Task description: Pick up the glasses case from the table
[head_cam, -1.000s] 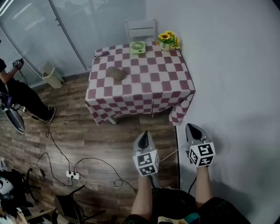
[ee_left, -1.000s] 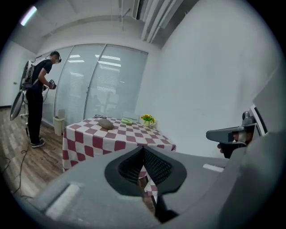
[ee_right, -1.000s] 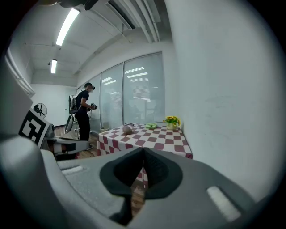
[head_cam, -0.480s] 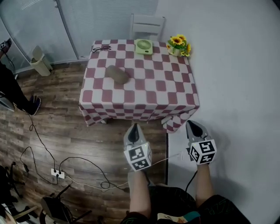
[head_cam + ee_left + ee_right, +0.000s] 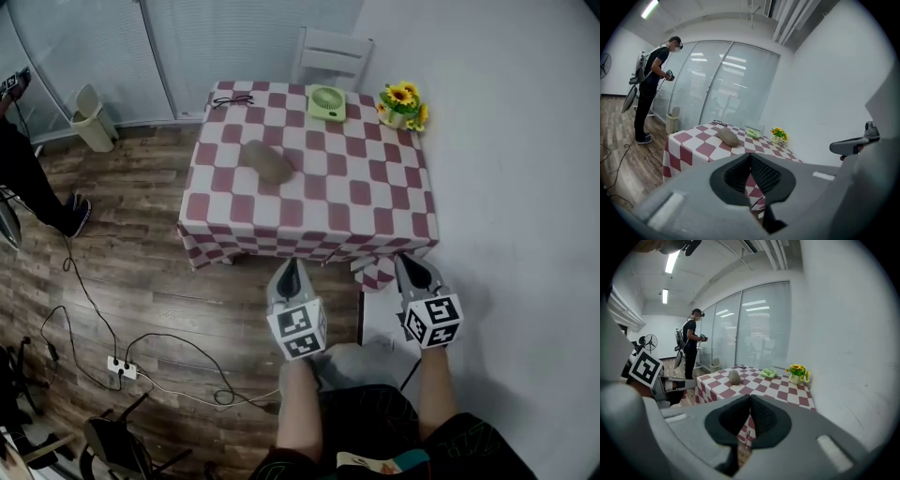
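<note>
Located glasses case [image 5: 269, 162]: grey-brown, oblong, lying flat on the red-and-white checked table [image 5: 356, 192], left of its middle, clear of both grippers.

Logged around it, all apart from it:
- folded spectacles [image 5: 232, 99] near the far left corner
- small green fan [image 5: 326, 101] at the far edge
- pot of sunflowers [image 5: 403, 103] in the far right corner, next to the white wall [image 5: 506, 141]
- white chair [image 5: 333, 58] standing behind the far edge

Read left gripper [image 5: 288, 270] as fully closed, pads meeting tip to tip, gripping nothing. Held over the wooden floor [image 5: 141, 281] just short of the table's near edge, pointing toward the table. Read right gripper [image 5: 412, 265] the same way: closed, empty, just beside the drooping near right corner of the cloth, close to the wall. Placed both well apart from the case.

Further out, recorded a pale bin [image 5: 92, 117] by the glazed partition, a person [image 5: 28, 178] in dark clothes at the left edge, and a power strip [image 5: 120, 367] with trailing cables on the floor.
</note>
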The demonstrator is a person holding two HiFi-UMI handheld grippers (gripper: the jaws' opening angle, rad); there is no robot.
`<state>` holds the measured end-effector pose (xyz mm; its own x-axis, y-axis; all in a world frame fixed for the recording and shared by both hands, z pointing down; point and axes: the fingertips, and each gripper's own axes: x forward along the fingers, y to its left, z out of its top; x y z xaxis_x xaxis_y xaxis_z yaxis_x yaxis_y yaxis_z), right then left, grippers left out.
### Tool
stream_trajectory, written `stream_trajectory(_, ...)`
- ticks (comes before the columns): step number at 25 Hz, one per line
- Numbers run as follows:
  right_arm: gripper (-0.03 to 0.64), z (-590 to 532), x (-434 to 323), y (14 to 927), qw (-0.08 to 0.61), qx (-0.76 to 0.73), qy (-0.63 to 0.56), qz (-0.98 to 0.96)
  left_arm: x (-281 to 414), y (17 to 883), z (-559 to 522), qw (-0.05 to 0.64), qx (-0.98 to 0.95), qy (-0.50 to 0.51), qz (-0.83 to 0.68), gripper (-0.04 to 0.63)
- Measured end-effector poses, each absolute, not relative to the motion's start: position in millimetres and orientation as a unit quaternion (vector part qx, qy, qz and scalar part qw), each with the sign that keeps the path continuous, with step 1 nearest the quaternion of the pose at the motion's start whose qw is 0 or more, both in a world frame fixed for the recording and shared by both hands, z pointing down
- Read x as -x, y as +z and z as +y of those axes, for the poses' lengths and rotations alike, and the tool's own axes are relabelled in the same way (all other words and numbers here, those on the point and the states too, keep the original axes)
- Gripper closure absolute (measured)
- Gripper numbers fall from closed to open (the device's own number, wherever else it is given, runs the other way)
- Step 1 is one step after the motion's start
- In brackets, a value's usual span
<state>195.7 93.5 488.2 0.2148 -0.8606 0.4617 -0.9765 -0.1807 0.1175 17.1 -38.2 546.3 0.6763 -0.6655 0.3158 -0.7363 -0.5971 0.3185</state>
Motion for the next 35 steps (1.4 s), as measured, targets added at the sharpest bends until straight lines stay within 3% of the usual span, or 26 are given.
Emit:
stream_trajectory(18, 0.612, 4.7, -228.0, 463.6, 0.162, -0.734, 0.118, -0.648, -34.0, 512.8, -112.5, 0.165, -0.888, 0.067, -0.425, 0.584)
stream_trajectory(35, 0.612, -186.8, -231.9, 521.5, 0.184, -0.613, 0.176, -0.748, -36.8, 565.9, -222.2, 0.191, -0.820, 0.137, -0.521, 0.584)
